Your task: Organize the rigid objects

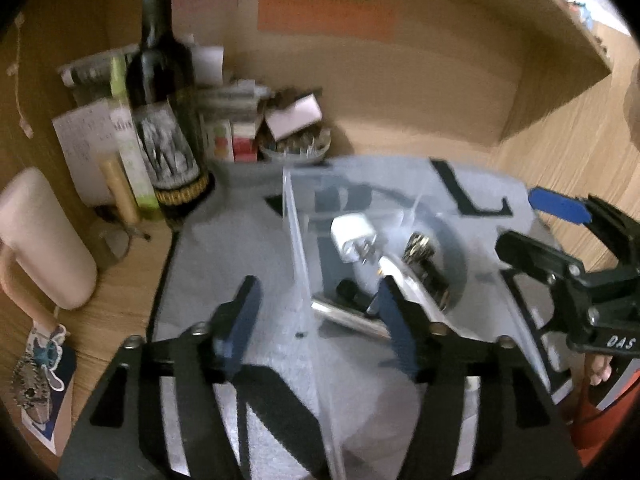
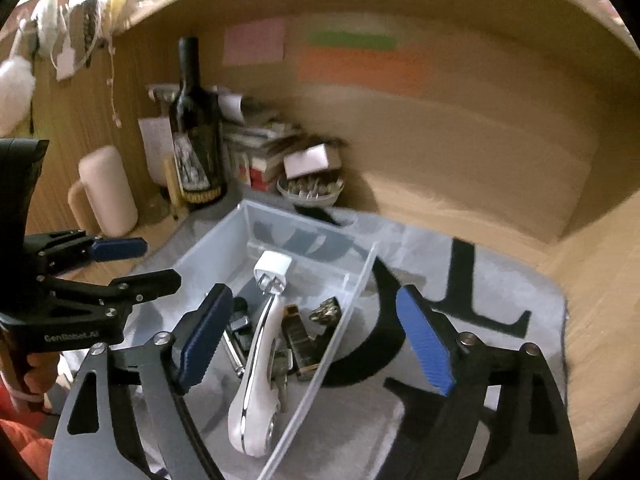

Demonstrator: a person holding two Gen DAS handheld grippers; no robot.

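Observation:
A clear plastic box (image 2: 224, 248) sits on a grey mat (image 2: 480, 280). Inside lie a white plug adapter (image 2: 272, 266), a white and chrome tool (image 2: 256, 380), a dark metal piece (image 2: 328, 312) and other small hardware. In the left wrist view the box wall (image 1: 298, 236) runs between the fingers, with the adapter (image 1: 354, 236) behind it. My left gripper (image 1: 316, 320) is open, straddling the box's left wall. My right gripper (image 2: 316, 344) is open, straddling the box's right wall above the white tool. Each gripper shows in the other's view, the right (image 1: 560, 236) and the left (image 2: 120, 264).
A dark wine bottle (image 2: 196, 140), a pink mug (image 2: 108, 192), stacked books and boxes (image 2: 260, 148) and a bowl of small items (image 2: 312, 192) crowd the back left corner. Wooden desk walls rise behind and at the right. A sticker sheet (image 1: 40, 368) lies at the left.

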